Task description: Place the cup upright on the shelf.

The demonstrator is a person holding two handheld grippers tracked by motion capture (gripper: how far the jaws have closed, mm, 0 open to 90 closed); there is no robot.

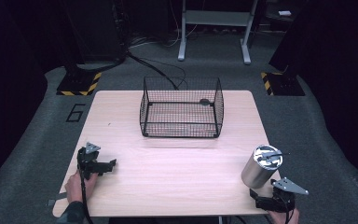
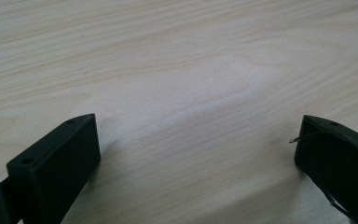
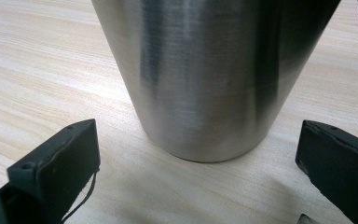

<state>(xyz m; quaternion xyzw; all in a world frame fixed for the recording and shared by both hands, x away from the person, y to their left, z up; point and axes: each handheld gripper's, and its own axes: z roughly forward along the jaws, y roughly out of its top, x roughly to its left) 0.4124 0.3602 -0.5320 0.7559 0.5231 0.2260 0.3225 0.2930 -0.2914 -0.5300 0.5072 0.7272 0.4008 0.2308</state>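
Wooden table, viewed from above, bearing an empty black wire basket at its far centre. A brushed-steel cup stands upright near the right front edge, well apart from the basket; its body tapers toward the base, and its mouth holds what may be a small dark item, too blurred to identify. The right gripper sits just short of the cup, jaws spread wide to either side and not touching it. The left gripper rests at the left front, jaws likewise apart over bare wood. Nothing is grasped yet; seizing and moving the cup appear to remain.
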